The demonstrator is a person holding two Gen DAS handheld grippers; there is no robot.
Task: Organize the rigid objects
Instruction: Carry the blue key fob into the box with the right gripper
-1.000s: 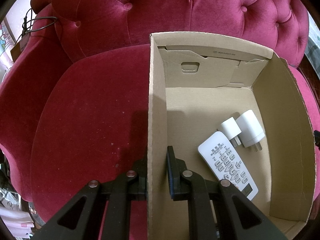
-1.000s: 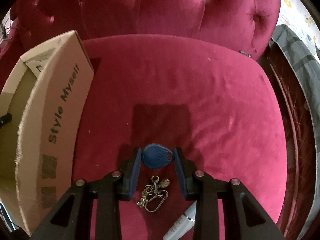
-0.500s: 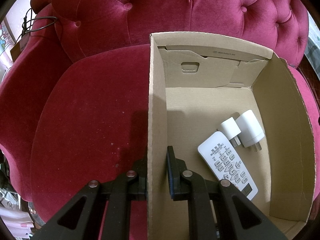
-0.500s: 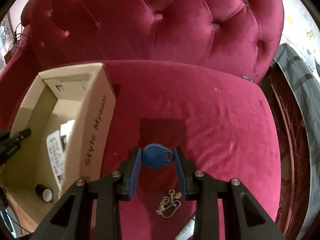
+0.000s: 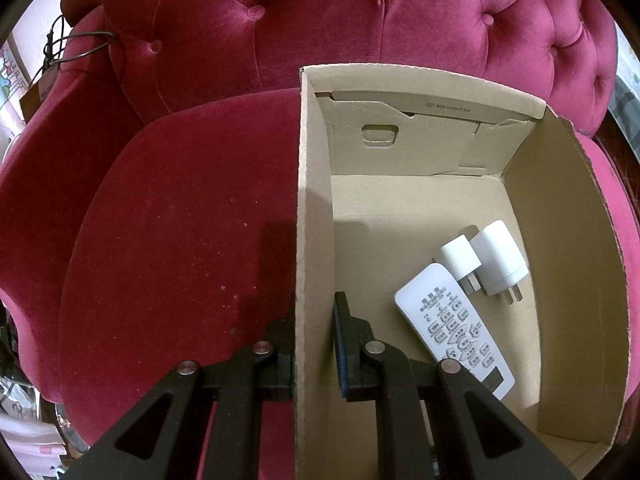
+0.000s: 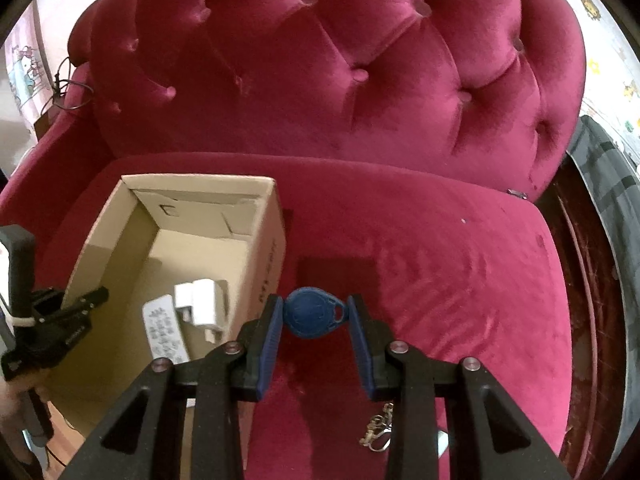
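Blue key fob (image 6: pixel 314 312) was clenched btw the right gripper (image 6: pixel 316 316) pads above the seat, just right of the box (image 5: pixel 314 240), whose left wall was pinched by the left gripper (image 5: pixel 314 328), prob to steady it for the drop.

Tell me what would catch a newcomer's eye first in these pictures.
First, the tufted crimson velvet sofa that fills both views. Next, the blue key fob clamped in the right gripper above the seat cushion. To its left an open cardboard box sits on the seat with its wall pinched by the left gripper, holding a white remote and two white plug adapters.
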